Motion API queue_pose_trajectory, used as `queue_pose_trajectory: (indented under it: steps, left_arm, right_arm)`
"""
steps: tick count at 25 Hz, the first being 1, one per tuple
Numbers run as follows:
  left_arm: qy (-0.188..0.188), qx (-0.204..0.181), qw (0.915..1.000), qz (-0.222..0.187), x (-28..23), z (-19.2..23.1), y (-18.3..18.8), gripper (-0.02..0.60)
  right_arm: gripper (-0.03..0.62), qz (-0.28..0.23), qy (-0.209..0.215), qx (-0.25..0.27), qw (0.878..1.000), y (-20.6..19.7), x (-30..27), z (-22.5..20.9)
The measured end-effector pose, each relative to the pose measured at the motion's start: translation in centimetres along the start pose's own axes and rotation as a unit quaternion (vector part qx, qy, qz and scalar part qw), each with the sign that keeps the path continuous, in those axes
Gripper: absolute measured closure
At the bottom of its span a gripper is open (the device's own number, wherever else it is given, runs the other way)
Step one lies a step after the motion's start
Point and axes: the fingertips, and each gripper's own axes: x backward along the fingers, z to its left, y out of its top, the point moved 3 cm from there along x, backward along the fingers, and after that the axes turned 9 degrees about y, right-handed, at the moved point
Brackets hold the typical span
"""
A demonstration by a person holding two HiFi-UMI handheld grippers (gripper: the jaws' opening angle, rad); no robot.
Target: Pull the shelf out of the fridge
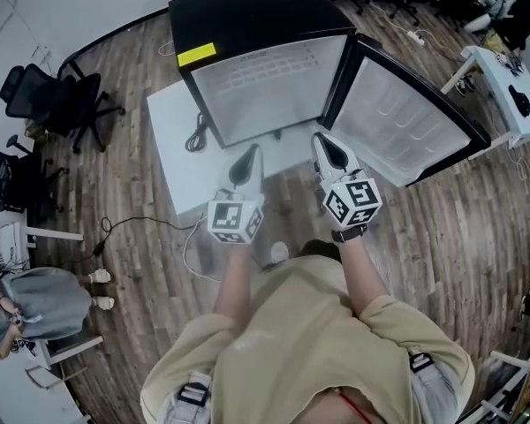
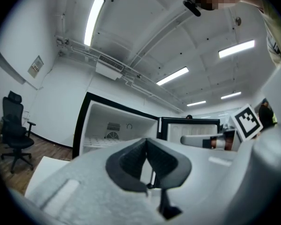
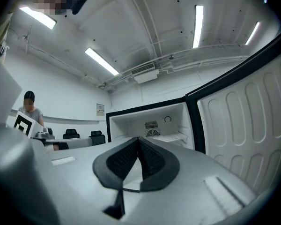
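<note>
A black mini fridge (image 1: 247,25) stands open on a white board (image 1: 181,162), its door (image 1: 406,122) swung out to the right. A white wire shelf (image 2: 100,143) lies low inside the white interior; in the right gripper view the shelf (image 3: 173,137) sits just below a round vent. My left gripper (image 1: 249,155) and right gripper (image 1: 325,141) hover side by side in front of the opening, short of the cabinet and touching nothing. In both gripper views, left (image 2: 146,143) and right (image 3: 138,139), the dark pads meet at the tips with nothing between them.
Black office chairs (image 1: 66,104) stand at the left. A person in grey (image 1: 35,312) sits at lower left. A white desk (image 1: 508,87) is at the right, more chairs at the back. A cable (image 1: 194,135) lies on the white board beside the fridge.
</note>
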Motion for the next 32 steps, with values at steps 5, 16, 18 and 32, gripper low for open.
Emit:
queue_pose_trajectory:
  steps: [5, 16, 18, 32]
  left_arm:
    - [-0.018, 0.005, 0.9998, 0.007, -1.5, -0.1, -1.3, 0.581]
    - [-0.015, -0.012, 0.9998, 0.002, -5.1, 0.8, -1.3, 0.581]
    - [-0.008, -0.015, 0.9998, -0.002, -5.9, 1.2, -1.3, 0.581]
    - [-0.008, -0.021, 0.9995, 0.02, -11.2, 2.8, -3.3, 0.581]
  right_arm:
    - [0.589, 0.005, -0.015, -0.014, 1.0, -1.2, -0.7, -1.2]
    - [0.589, -0.002, -0.019, -0.059, 0.998, -2.0, -4.1, -5.4]
    - [0.58, -0.001, -0.014, -0.07, 0.997, -2.4, -5.0, -6.2]
    - [0.516, -0.014, 0.018, -0.187, 0.982, -4.9, -10.6, -11.8]
